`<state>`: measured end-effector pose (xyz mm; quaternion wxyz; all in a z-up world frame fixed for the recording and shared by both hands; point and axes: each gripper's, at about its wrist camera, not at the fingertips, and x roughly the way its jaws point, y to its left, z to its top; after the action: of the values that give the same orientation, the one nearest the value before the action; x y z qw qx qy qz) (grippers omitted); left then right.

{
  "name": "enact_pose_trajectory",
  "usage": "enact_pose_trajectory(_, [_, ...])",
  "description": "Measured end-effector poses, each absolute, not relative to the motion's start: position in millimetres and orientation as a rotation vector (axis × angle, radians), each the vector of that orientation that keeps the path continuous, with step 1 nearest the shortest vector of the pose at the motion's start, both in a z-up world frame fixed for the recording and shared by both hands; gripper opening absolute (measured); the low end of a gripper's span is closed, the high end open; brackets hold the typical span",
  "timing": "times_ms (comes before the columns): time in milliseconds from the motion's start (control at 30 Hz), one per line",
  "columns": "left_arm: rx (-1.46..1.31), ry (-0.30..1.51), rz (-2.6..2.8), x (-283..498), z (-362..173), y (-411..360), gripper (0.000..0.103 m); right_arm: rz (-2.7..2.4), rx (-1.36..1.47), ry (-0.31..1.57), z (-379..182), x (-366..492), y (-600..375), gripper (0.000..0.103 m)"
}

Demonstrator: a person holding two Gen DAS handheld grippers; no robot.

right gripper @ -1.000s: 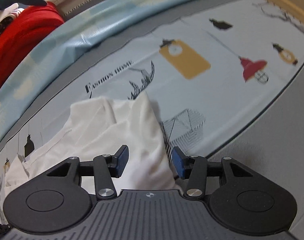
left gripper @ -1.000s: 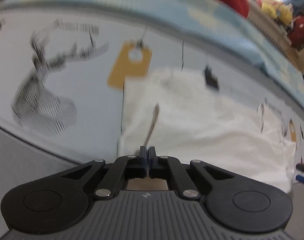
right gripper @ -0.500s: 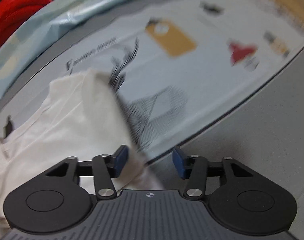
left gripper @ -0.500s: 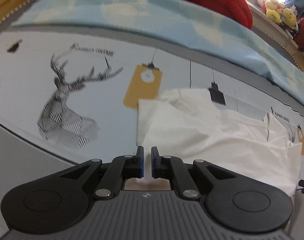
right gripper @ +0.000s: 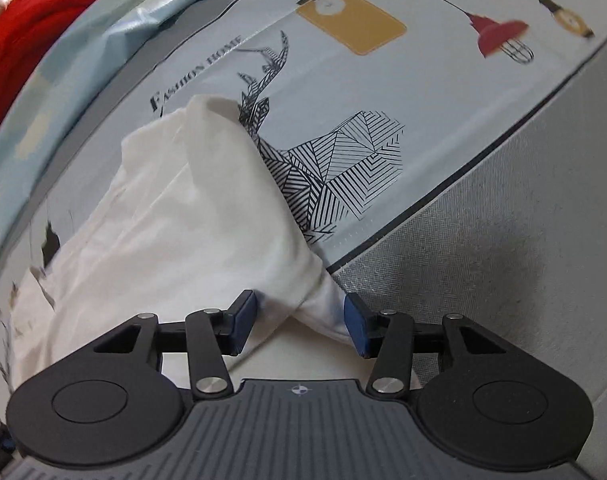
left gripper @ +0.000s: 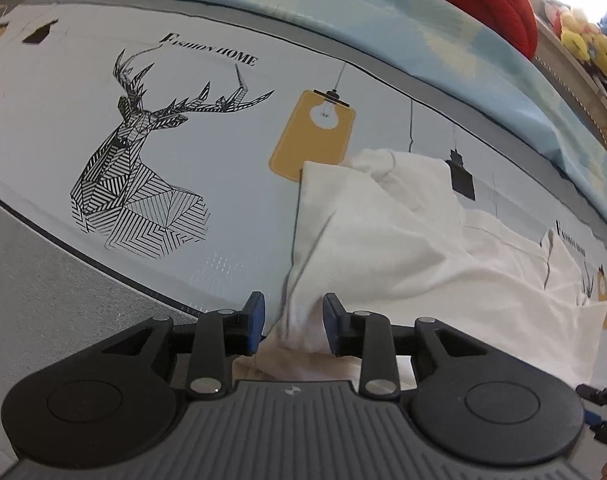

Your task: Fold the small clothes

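Surface: printed sheet [left gripper: 223,152], pale grey, bearing a line-drawn deer [left gripper: 143,176], a yellow lamp tag [left gripper: 311,136] and "Fashion Home" lettering; grey woven border [right gripper: 503,240] along the near edge.

Item: white garment [left gripper: 403,240], rumpled, lying on the sheet beside the yellow tag, its near corners bunched toward both claws.

Left claw [left gripper: 293,326]: jaws partly spread, having just been opening; a fold of the white cloth stands between the blue pads, which do not press on it. One second earlier these jaws were pressed together with a thin strip of cloth between them.

Right claw [right gripper: 299,326]: jaws about half spread, just widening again; a twisted corner of the garment lies between the pads, touching or nearly touching the right-hand one, unpinched. Earlier, the garment lay flatter under this claw; its corner now reaches over the grey border.
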<state>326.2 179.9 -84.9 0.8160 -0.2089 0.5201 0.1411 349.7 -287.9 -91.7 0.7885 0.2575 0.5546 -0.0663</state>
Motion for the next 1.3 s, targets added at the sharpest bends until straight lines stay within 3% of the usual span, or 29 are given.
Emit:
enact_pose_trajectory(67, [-0.466,1.103,0.302,327.0,-86.1,181.9,0.035,-0.148,0.579,1.183,-92.8,350.2,-289.7,0.048])
enact_pose_trajectory(200, [-0.482,1.083,0.287,330.5,-86.2,179.5,0.035,-0.137,0.588,1.154,-86.0,349.7,-288.4,0.014])
enact_pose_trajectory(300, [-0.493,1.08,0.279,333.5,-88.6,176.5,0.035,-0.151,0.593,1.109,-76.3,348.7,-291.5,0.004])
enact_pose_trajectory(500, [-0.488,1.085,0.256,337.2,-94.1,170.8,0.035,-0.219,0.585,1.085,-76.2,352.2,-305.1,0.0])
enact_pose_trajectory(600, [-0.476,1.083,0.249,337.9,-94.8,169.3,0.033,-0.315,0.523,1.055,-73.3,352.2,-310.6,0.0])
enact_pose_trajectory(633, [-0.462,1.085,0.247,338.3,-94.9,168.4,0.016,-0.337,0.518,1.039,-71.3,351.9,-314.0,0.0])
enact_pose_trajectory(700, [-0.443,1.075,0.264,337.1,-92.0,168.3,0.0,-0.304,0.524,0.985,-63.8,351.2,-315.2,0.004])
enact_pose_trajectory(767, [-0.449,1.053,0.281,335.6,-85.8,170.4,0.0,-0.152,0.538,0.971,-58.3,356.0,-303.9,0.004])
enact_pose_trajectory(833, [-0.45,1.063,0.288,336.5,-81.7,172.3,0.001,-0.012,0.556,1.0,-60.8,360.4,-290.0,0.011])
enact_pose_trajectory(900, [-0.409,1.068,0.313,336.6,-78.8,171.7,0.004,0.011,0.561,1.066,-71.5,363.1,-282.9,0.026])
enact_pose_trajectory(1000, [-0.357,1.047,0.282,336.0,-69.4,168.3,0.008,-0.106,0.576,1.147,-90.8,363.5,-292.5,0.023])
enact_pose_trajectory(1067, [-0.363,1.05,0.208,336.2,-65.7,164.7,0.015,-0.146,0.62,1.13,-89.2,362.1,-300.5,0.023])
enact_pose_trajectory(1133, [-0.414,1.084,0.108,337.1,-72.7,160.9,0.037,-0.148,0.576,1.094,-78.6,362.3,-298.2,0.024])
enact_pose_trajectory(1200, [-0.434,1.189,0.102,337.2,-94.1,158.0,0.036,-0.126,0.531,1.084,-76.6,363.1,-291.7,0.026])
enact_pose_trajectory(1233, [-0.408,1.236,0.125,336.4,-102.4,156.8,0.026,-0.118,0.525,1.105,-81.5,363.2,-291.3,0.026])
enact_pose_trajectory(1300, [-0.359,1.246,0.142,333.7,-98.2,153.1,0.021,-0.177,0.548,1.168,-92.5,361.3,-298.1,0.027])
